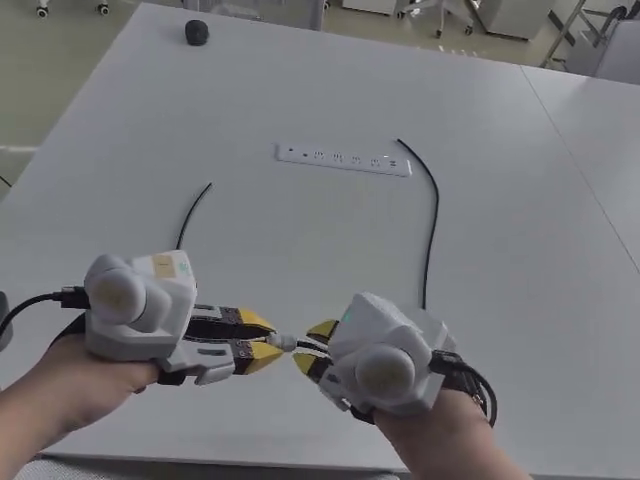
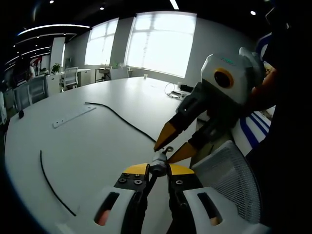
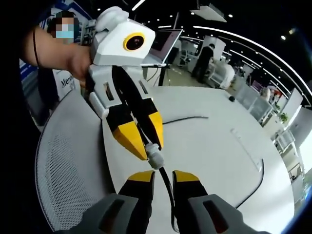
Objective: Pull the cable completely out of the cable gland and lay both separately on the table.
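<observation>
Gripping a small light-grey cable gland at their yellow tips, the fingers of the left gripper are closed on it. They hold it in the air over the near edge of the white surface. The right gripper faces it tip to tip, just beside the gland. A thin black cable comes out of the gland and runs down between the right gripper's yellow fingers, which stand apart and do not clamp it. The cable sits in the gland, and neither lies on the surface. Farther back on the surface lies a white power strip. A long curved black lead starts near one end of it, and a shorter black lead lies well apart on the other side. A small dark round object sits near the far edge. A grey mesh chair back appears beside the grippers in the right gripper view.
</observation>
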Tool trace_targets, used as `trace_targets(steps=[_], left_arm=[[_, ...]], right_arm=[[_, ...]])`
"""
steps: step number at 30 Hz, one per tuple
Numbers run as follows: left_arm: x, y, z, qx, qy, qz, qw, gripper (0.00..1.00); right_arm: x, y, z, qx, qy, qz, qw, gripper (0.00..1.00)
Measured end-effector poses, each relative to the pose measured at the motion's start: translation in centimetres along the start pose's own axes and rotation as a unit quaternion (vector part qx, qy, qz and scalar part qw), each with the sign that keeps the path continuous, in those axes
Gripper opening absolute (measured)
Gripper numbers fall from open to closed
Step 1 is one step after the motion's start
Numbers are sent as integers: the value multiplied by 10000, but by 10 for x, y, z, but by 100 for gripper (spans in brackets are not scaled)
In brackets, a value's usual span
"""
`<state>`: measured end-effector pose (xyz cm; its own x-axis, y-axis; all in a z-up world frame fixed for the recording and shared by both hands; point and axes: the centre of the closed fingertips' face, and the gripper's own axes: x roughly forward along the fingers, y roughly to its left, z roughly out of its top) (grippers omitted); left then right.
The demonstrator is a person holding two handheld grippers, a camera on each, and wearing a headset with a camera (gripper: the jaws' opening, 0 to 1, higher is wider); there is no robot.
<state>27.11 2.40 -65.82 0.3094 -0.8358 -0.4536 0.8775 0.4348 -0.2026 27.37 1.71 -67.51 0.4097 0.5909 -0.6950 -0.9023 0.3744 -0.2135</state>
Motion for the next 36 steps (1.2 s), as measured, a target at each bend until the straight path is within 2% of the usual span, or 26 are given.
trace_targets(steps=[8, 12, 29, 36], left_arm=[[0, 2, 0, -17, 2, 29, 10000, 15], [1, 3, -2, -37, -2, 35, 10000, 15], [-3, 5, 0, 43, -12, 23, 10000, 15], [-2, 3, 0, 85, 27, -16, 10000, 15]], right_arm=[[4, -3, -4, -193, 160, -51, 9997, 3], [5, -3, -4, -176, 137, -31, 9997, 2], [3, -7, -13, 510, 109, 20, 9986, 0], [3, -8, -21, 1003, 157, -9, 9948, 0]])
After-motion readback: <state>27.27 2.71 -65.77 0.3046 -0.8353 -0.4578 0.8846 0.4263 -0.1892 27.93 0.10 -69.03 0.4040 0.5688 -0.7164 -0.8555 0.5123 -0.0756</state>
